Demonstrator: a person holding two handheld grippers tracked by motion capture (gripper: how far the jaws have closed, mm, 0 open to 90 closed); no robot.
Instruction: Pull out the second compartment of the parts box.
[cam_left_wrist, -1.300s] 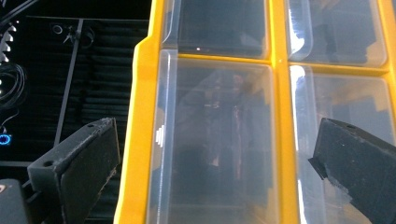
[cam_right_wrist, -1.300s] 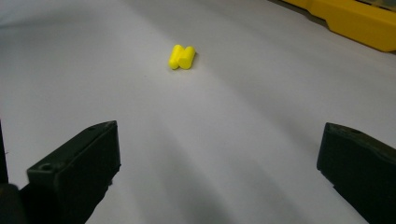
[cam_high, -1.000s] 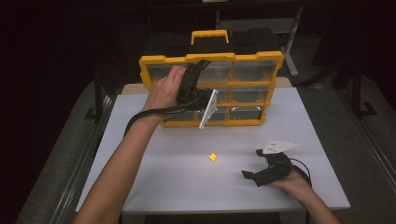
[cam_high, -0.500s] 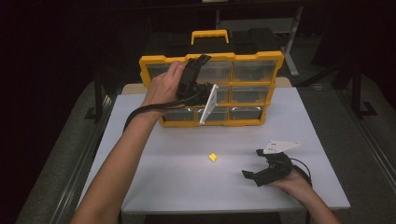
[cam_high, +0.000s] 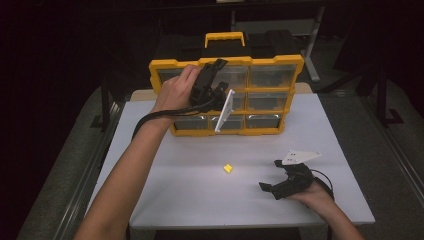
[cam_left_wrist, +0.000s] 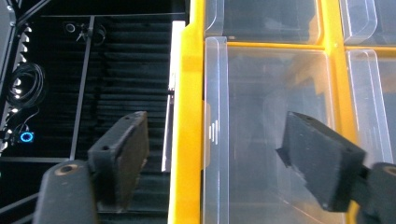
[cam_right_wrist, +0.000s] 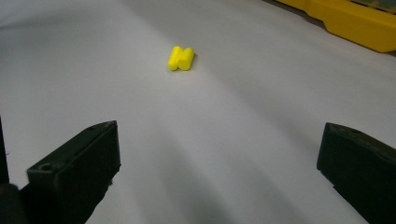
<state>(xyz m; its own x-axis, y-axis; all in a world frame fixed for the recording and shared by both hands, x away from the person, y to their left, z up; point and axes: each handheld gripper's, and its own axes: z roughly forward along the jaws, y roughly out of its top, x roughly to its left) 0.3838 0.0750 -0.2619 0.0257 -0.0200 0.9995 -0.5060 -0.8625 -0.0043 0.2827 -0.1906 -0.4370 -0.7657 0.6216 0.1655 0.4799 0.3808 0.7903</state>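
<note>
The left gripper (cam_high: 216, 80) is raised against the front of the yellow organizer (cam_high: 290, 62), at the left end of its upper rows of clear drawers. Its jaws have just been closing, yet they stand apart and press on nothing: seen along the left gripper view, one pad sits in front of a clear drawer (cam_left_wrist: 275, 130), the other hangs out past the cabinet's yellow side wall (cam_left_wrist: 187, 116), so the wall and the drawer's edge lie between them, untouched as far as can be told. The right gripper (cam_high: 272, 189) rests low on the white table (cam_high: 175, 200), well apart from the left one, held by the right hand (cam_high: 310, 192), with its jaws spread wide and empty. The small yellow piece (cam_high: 228, 168) lies on the tabletop ahead of the right gripper's open jaws, near but not between them; in the right gripper view the yellow piece (cam_right_wrist: 181, 58) sits farther up the table, a little toward the left jaw's side, looking like two short cylinders side by side. The organizer stands beyond it.
</note>
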